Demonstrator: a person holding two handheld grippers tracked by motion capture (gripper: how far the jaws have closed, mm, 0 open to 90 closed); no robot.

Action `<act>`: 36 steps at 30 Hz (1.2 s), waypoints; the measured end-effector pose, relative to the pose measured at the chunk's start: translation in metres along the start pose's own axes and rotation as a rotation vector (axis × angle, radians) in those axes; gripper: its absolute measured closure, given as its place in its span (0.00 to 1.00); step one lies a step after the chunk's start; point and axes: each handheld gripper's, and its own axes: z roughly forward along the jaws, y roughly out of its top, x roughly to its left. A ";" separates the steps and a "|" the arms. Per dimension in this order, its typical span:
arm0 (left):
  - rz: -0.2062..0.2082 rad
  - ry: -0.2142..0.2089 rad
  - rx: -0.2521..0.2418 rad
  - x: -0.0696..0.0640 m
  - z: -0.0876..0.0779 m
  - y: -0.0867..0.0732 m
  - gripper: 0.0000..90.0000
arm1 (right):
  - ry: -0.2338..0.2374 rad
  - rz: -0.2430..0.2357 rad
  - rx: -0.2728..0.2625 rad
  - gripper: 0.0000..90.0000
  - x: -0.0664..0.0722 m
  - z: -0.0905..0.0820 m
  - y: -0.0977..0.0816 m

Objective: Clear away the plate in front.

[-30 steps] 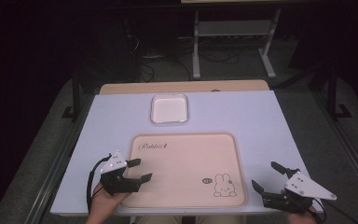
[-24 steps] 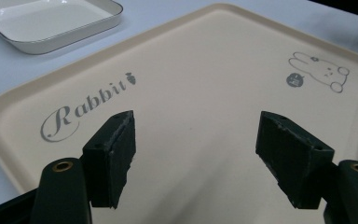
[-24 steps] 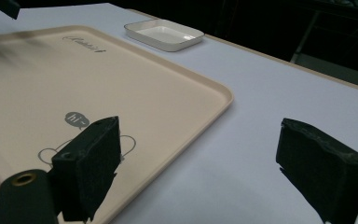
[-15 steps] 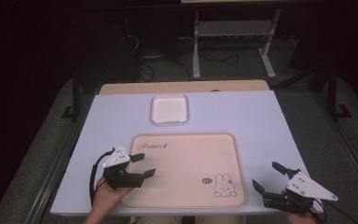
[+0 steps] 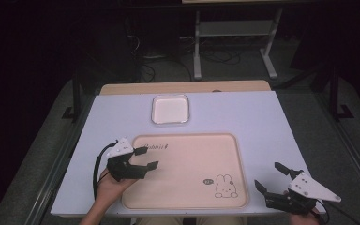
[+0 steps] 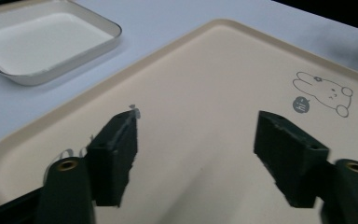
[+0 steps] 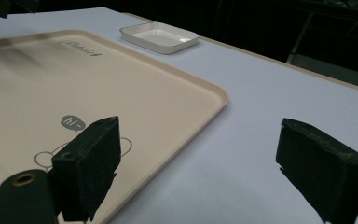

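Note:
A beige tray (image 5: 187,154) with a rabbit drawing (image 5: 224,185) lies on the near middle of the white table. Beyond it sits a small white square dish (image 5: 170,109), holding nothing. My left gripper (image 5: 149,157) hovers over the tray's left edge, open; its jaws have just been closing a little with nothing between them. In the left gripper view the gripper (image 6: 196,140) points across the bare tray (image 6: 205,84) with the dish (image 6: 42,42) at the upper left. My right gripper (image 5: 268,176) stays open at the tray's near right corner, over bare table (image 7: 214,158).
The white tabletop (image 5: 262,122) stretches to the right of the tray and around the dish. A wooden strip (image 5: 183,87) runs along the far edge. Behind the table are a dark floor, cables and a metal stand (image 5: 234,33).
My left gripper has moved away from the person and slightly right, further over the tray's left edge. The right gripper has kept still.

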 end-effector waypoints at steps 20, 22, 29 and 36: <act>-0.007 0.000 0.015 0.014 0.023 0.022 0.34 | 0.005 0.007 -0.004 0.14 -0.002 0.000 -0.001; -0.012 0.000 0.011 0.015 0.023 0.026 0.34 | 0.006 0.007 -0.004 0.14 -0.002 0.000 -0.001; 0.009 0.011 0.023 0.018 0.026 0.038 0.34 | 0.008 0.005 -0.009 0.14 -0.002 0.000 -0.001; 0.003 0.011 0.040 0.024 0.032 0.048 0.34 | 0.010 0.004 -0.008 0.14 -0.002 0.000 -0.001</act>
